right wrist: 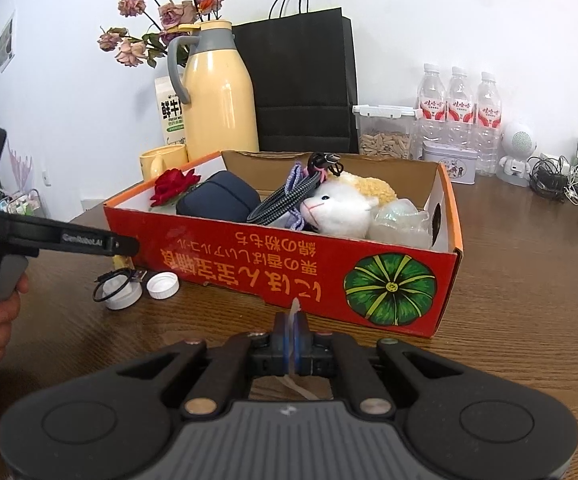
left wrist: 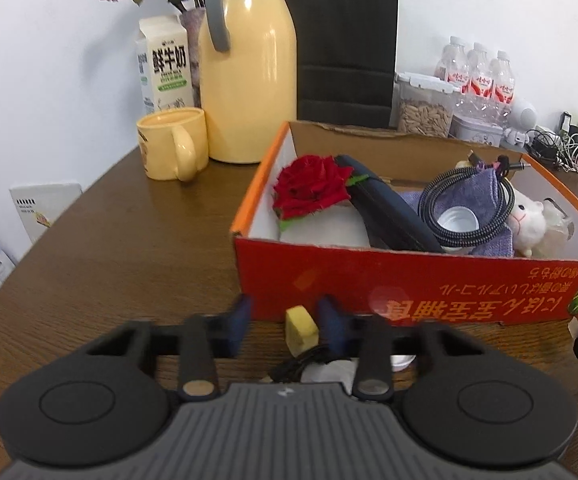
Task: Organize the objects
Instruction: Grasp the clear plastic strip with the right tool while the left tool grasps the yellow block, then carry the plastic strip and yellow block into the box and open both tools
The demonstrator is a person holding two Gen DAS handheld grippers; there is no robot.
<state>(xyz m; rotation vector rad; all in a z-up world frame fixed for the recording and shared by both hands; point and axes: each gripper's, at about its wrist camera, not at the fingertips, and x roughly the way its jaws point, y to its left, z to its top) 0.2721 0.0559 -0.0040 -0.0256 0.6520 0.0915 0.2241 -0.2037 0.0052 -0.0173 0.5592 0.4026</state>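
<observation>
The left tongs point(left wrist: 283, 312) hang low over the tabletop point(left wrist: 109, 248) with their blue fingers spread apart, and a yellow block point(left wrist: 300, 330) lies between them, nearer the right finger; whether either finger touches it cannot be told. Just ahead of these tongs stands the red box point(left wrist: 409, 284). Below them, close to the body of the tool, lie a black cable point(right wrist: 115, 280), a white lid point(right wrist: 123, 298) and a white cap point(right wrist: 163, 285) (seen best from the right wrist, where they sit to the left beside the box front).

The right tongs point(right wrist: 291, 344) are closed on a thin clear strip point(right wrist: 295, 308), which sticks up between the fingertips and trails out below them. The box front with its green pumpkin print is directly ahead.

Inside the box lie a red rose point(left wrist: 311, 186) at the left end, a dark case point(right wrist: 219, 202) next to it, a coiled braided cord point(left wrist: 469, 208) over a purple cloth point(left wrist: 477, 188), and a white plush point(right wrist: 341, 204) toward the right end.

Beyond the box stand a yellow mug point(left wrist: 173, 142), a yellow jug point(left wrist: 249, 76) and a black bag point(left wrist: 345, 40).
</observation>
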